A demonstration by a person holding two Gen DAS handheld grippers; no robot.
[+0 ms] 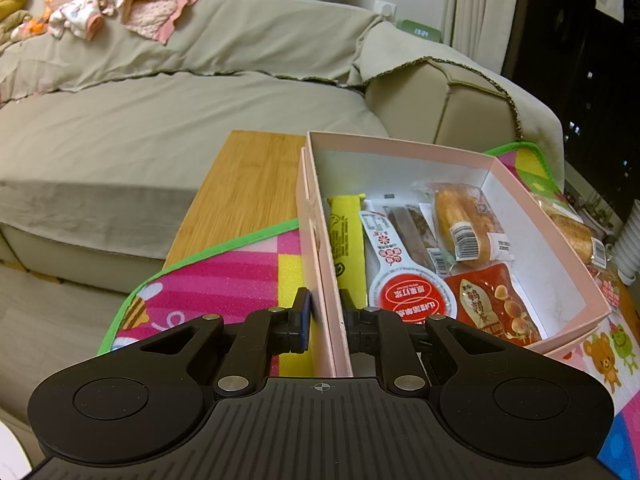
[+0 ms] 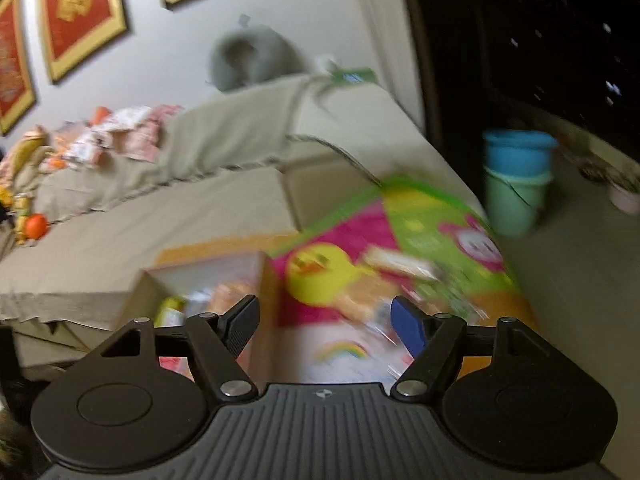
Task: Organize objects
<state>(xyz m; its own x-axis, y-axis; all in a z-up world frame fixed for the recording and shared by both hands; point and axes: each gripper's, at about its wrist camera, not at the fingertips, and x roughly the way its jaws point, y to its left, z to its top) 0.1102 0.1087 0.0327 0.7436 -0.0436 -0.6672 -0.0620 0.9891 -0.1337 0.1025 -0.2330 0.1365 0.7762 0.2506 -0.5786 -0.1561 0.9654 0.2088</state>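
A pink cardboard box [image 1: 400,148] stands on a colourful play mat [image 1: 240,280]. Inside lie a yellow packet [image 1: 346,240], a white-and-red packet [image 1: 400,284], a wrapped bread roll [image 1: 464,220] and a red snack pouch [image 1: 492,304]. My left gripper [image 1: 325,312] is shut on the box's near left wall, one finger outside and one inside. The right wrist view is blurred. There my right gripper [image 2: 324,308] hangs open above the mat, just right of the box [image 2: 224,268], with nothing between its fingers. Loose packets [image 2: 400,264] lie on the mat beyond it.
Another wrapped bread roll [image 1: 572,228] lies on the mat right of the box. The mat covers a wooden table [image 1: 248,184] that stands against a beige sofa [image 1: 160,120]. Stacked blue and green buckets [image 2: 516,176] stand on the floor at the right.
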